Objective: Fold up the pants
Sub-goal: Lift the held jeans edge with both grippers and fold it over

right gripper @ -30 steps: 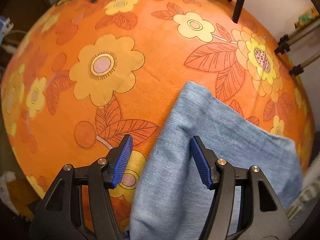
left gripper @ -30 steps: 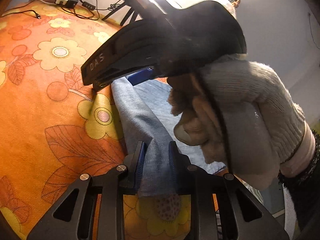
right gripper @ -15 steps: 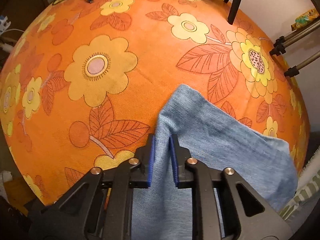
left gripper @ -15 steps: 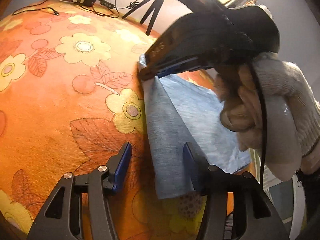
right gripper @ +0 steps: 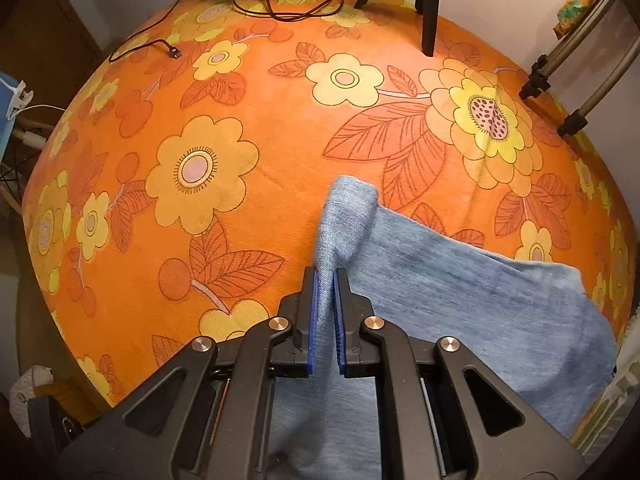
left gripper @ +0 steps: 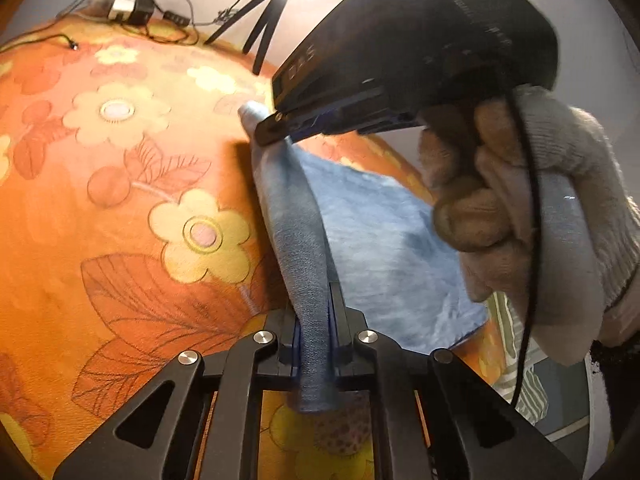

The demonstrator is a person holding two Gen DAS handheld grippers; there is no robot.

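The step in hand appears to be the lifting of one edge of the pants [left gripper: 384, 240] so that it can be carried over for a fold. The left gripper [left gripper: 314, 344] is clenched on a near part of that edge, and the right gripper [right gripper: 325, 320] is clenched on the same edge further along, so a ridge of cloth is raised between them. The rest of the pants is spread flat on the tablecloth [right gripper: 240, 128], toward its right side. The next move is judged to call for both ends being carried across together at matching height, so the fold lands square. The pants are of soft, limp, light blue denim; the tablecloth is napped orange fabric printed with yellow flowers.
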